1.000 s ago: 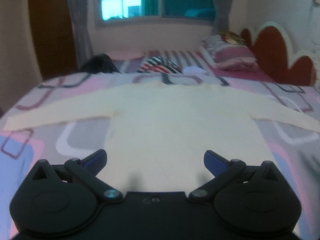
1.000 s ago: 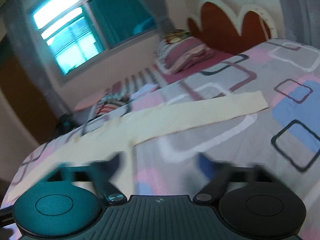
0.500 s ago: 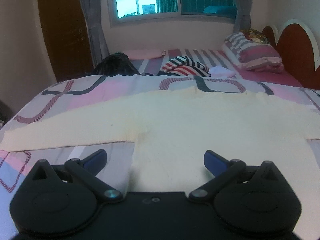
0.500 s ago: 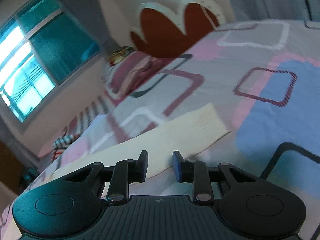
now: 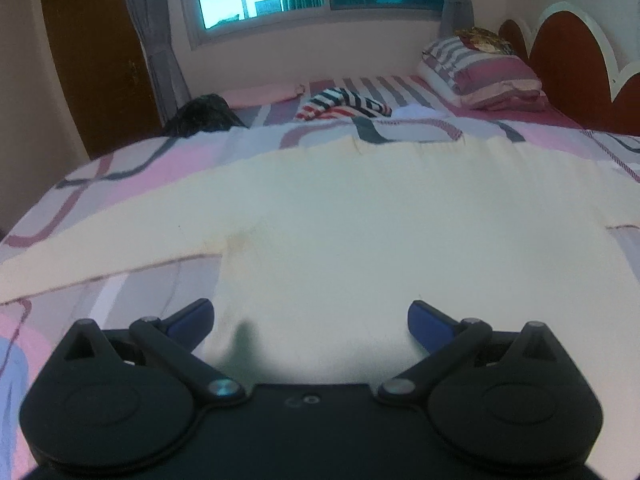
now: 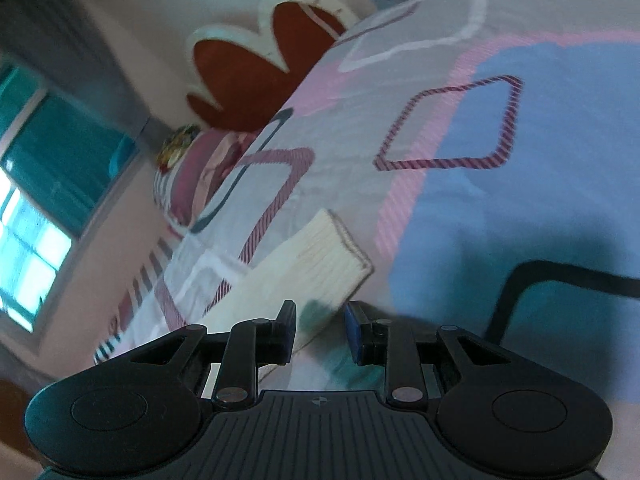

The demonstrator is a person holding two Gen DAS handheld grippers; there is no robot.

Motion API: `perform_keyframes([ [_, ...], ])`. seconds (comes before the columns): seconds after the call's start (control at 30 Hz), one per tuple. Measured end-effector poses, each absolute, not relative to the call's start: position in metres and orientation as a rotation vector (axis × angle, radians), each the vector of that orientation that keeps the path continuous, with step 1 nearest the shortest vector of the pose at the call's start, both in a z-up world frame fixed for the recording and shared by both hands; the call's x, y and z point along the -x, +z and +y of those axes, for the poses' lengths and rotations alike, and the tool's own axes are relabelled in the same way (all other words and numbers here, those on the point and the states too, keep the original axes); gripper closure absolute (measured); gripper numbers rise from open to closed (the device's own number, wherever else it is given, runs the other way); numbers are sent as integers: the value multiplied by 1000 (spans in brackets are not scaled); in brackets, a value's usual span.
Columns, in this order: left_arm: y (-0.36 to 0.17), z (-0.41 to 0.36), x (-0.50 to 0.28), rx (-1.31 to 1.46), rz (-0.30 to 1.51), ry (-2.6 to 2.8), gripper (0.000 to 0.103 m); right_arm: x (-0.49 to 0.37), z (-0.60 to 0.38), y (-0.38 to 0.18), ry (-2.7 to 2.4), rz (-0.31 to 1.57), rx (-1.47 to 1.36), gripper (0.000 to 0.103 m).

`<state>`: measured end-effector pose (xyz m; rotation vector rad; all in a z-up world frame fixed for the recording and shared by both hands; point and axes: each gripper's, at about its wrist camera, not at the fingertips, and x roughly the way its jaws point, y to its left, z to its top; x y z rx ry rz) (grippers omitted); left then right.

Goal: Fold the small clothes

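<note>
Now right gripper (image 6: 320, 326) sits nearer the sleeve cuff (image 6: 320, 256) (jaws narrowed).

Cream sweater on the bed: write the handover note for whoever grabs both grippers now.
Left gripper: wide open, empty, over the lower body of the cream sweater.
Right gripper: jaws narrowed with a gap, nothing gripped, at the sleeve cuff.
Sweater lies flat on the patterned bedspread, sleeves spread out.
Done: laid out. Left: every fold, probably starting with this sleeve.
</note>
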<state>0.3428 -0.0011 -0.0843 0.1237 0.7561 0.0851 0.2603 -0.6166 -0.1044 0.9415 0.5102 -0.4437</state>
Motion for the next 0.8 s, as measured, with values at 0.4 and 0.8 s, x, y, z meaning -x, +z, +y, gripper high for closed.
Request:
perform_keyframes([
  [0.4,-84,17,-347,-156,773,190,0,-288,-621,-97,-449,579,-777,101],
  [0.8,-68,50,-360,-93,786,204,1,-352,-440,-38,-22,553,-418,101],
])
